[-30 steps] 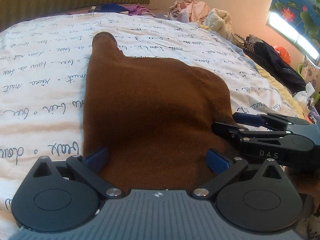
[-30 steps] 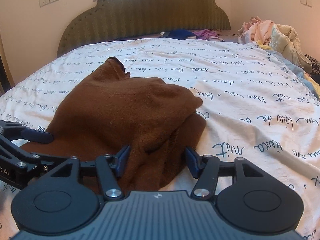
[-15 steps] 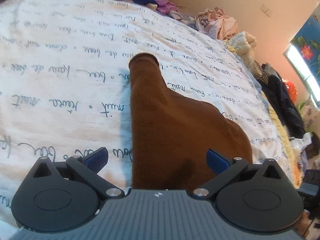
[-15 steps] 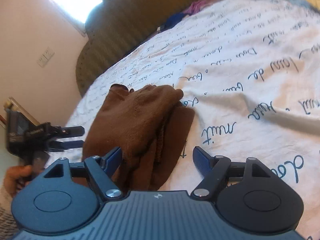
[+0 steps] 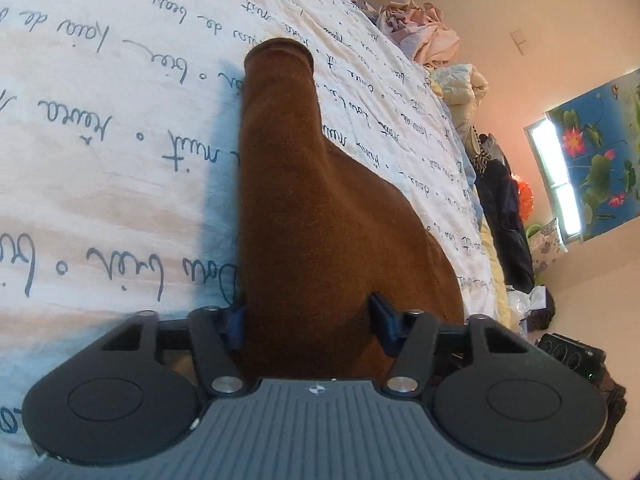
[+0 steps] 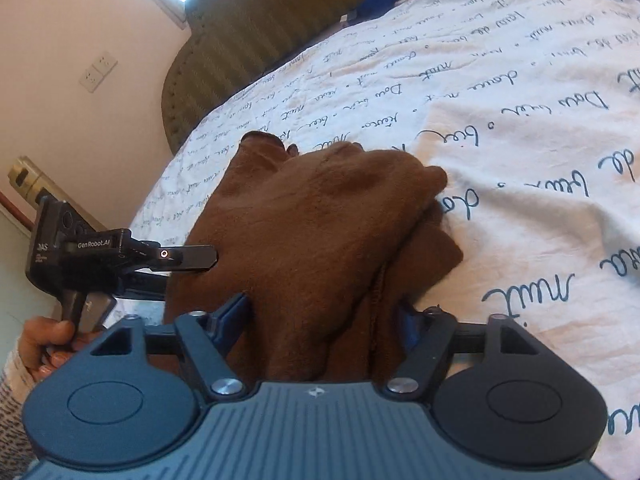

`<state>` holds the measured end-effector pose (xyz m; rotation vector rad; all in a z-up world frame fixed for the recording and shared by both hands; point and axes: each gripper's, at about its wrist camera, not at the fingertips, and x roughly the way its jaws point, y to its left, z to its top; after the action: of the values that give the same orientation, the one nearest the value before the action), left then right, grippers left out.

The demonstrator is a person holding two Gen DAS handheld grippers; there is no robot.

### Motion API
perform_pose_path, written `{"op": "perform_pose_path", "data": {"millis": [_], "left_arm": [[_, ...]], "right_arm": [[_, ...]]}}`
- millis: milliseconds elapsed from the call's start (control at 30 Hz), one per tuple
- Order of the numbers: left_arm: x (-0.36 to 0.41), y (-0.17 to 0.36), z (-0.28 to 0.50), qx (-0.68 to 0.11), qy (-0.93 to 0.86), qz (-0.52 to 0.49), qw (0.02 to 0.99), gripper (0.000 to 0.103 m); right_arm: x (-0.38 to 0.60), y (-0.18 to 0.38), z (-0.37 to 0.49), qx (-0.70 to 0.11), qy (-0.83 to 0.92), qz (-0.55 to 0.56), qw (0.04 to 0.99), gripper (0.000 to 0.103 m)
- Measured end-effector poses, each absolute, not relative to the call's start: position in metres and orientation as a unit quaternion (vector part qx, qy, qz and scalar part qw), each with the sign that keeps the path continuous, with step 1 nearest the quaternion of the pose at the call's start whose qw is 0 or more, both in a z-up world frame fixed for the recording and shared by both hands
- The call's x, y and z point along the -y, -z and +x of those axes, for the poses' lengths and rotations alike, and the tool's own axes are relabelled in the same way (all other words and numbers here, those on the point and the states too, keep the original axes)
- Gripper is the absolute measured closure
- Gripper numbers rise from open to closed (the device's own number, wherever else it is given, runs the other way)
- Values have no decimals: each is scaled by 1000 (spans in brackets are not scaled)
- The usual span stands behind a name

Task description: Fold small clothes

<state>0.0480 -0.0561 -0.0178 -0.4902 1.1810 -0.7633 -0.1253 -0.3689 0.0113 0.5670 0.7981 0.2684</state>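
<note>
A brown fleece garment (image 5: 320, 216) lies on the white bedsheet with blue script (image 5: 100, 160), one sleeve stretched away from me. My left gripper (image 5: 308, 320) has its blue pads closed in on the garment's near edge. In the right wrist view the garment (image 6: 320, 240) is bunched and lifted. My right gripper (image 6: 324, 320) is closed on its near hem. The left gripper (image 6: 176, 256) shows at the garment's left side, held by a hand.
A green padded headboard (image 6: 248, 40) stands at the far end of the bed. Piles of clothes (image 5: 420, 36) lie along the bed's right side. Dark clothes (image 5: 504, 208) and a flower poster (image 5: 600, 160) are by the right wall.
Both grippers' jaws narrowed from wide open onto the garment's near edge. Both cameras tilted and the near edge rose off the sheet.
</note>
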Motion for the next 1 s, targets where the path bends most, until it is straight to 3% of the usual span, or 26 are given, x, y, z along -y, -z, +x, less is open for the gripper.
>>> {"op": "perform_pose_path", "data": {"millis": [100, 200, 367, 500, 667, 800, 933, 967, 1000], "left_arm": [[51, 20, 46, -531, 338, -219, 746, 61], [66, -2, 33, -499, 331, -144, 788, 65], [81, -48, 4, -413, 309, -4, 857, 68], [61, -91, -2, -357, 279, 42, 891, 68], [21, -121, 17, -370, 253, 55, 892, 68], [6, -105, 28, -380, 247, 62, 889, 68], [6, -52, 43, -394, 241, 52, 885, 67], [4, -39, 44, -402, 232, 48, 884, 62], [0, -29, 42, -401, 222, 40, 888, 57]], "right_arm": [[364, -14, -126, -380, -114, 266, 879, 68], [345, -34, -128, -378, -95, 212, 896, 73], [304, -83, -118, -363, -89, 131, 918, 74], [271, -117, -95, -345, -109, 106, 926, 74], [238, -138, -63, -335, -138, 106, 926, 74], [224, -115, -49, -346, -141, 109, 921, 74], [215, -70, -37, -350, -118, 93, 924, 74], [213, -57, -35, -355, -107, 83, 925, 73], [213, -46, -33, -360, -98, 80, 924, 63]]}}
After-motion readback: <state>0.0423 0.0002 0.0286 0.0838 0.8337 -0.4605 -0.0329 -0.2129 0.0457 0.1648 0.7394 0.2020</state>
